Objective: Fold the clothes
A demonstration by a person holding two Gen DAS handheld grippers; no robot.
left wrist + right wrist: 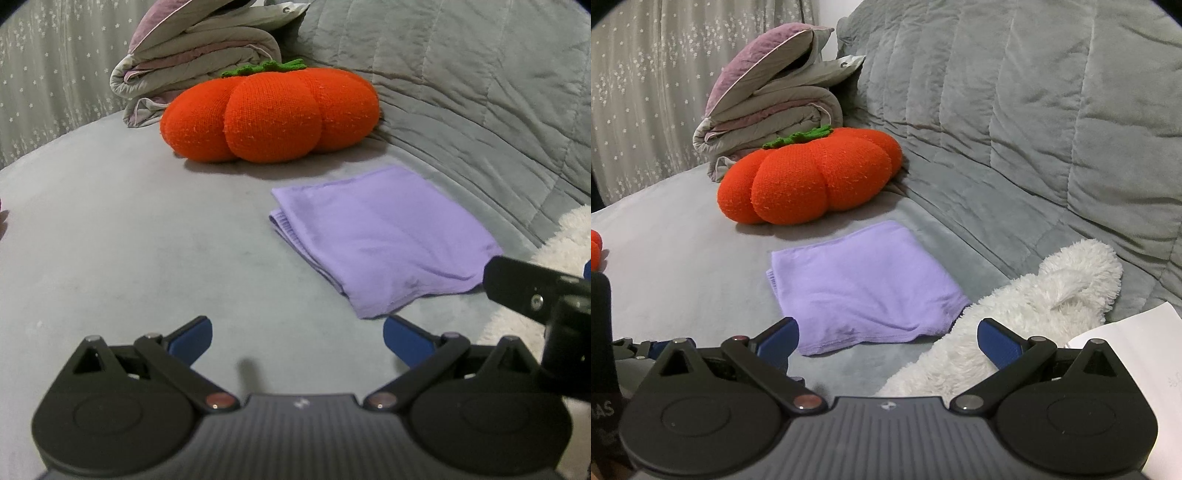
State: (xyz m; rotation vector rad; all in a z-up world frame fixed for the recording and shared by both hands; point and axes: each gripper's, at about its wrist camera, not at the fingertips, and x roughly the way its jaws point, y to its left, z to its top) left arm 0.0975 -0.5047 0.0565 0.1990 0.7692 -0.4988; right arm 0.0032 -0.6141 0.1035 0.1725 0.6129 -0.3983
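A lilac garment [380,236] [860,284] lies folded into a flat rectangle on the grey sofa seat [129,251] [683,266]. My left gripper [297,339] hovers open just in front of its near left corner, nothing between the blue pads. My right gripper [886,339] is open too, hanging over the garment's near edge without touching it. Part of the right gripper's black body [535,295] shows at the right of the left wrist view.
An orange pumpkin cushion [273,114] [809,177] sits behind the garment, with a folded quilt stack [195,55] [768,99] behind it. A white fluffy item [1034,314] [561,247] lies right of the garment, by a white paper [1137,362]. The quilted sofa back [1034,129] rises on the right.
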